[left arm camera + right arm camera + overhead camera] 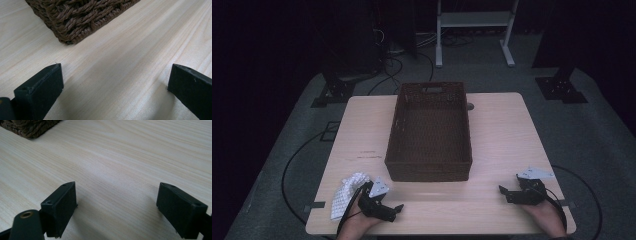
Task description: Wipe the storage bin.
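Left gripper (398, 207) rests low at near table edge, jaws spread wide, nothing between them. Right gripper (503, 191) mirrors it at other side, jaws equally apart, also empty (likely ready stance).

White knitted cloth (345, 193) lies crumpled just beside left gripper, on its outer side, touching or nearly touching hand: closest thing to pick.

Dark brown woven rectangular basket (429, 167) sits ahead of both grippers, between them, open top up, probable drop spot. Pale wooden table (502, 135) bare under both jaw pairs.
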Demonstrator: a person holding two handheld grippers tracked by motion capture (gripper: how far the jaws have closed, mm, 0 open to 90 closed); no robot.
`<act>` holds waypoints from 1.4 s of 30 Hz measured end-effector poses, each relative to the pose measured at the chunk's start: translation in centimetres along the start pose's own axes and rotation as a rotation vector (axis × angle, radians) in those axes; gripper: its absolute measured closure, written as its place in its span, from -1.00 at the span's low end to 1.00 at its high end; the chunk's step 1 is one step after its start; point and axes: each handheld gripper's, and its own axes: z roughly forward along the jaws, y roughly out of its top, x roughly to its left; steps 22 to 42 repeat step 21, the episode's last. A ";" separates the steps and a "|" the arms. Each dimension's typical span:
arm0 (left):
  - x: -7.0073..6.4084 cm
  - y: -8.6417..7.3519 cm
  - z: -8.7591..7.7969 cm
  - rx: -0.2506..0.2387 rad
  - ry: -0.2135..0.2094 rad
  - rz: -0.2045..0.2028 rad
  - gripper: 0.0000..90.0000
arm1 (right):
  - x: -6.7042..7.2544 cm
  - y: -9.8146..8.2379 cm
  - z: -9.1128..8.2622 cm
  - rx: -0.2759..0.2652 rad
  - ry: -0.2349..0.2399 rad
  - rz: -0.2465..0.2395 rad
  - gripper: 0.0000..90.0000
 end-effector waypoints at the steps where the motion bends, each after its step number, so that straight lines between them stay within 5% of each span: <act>1: 0.0 0.0 0.0 0.000 0.000 0.000 -1.00 | 0.0 0.0 0.0 0.000 0.000 0.000 -0.65; 42: 0.0 0.0 0.0 0.000 0.001 -0.001 -1.00 | 0.0 0.0 0.0 0.000 -0.005 0.003 -0.67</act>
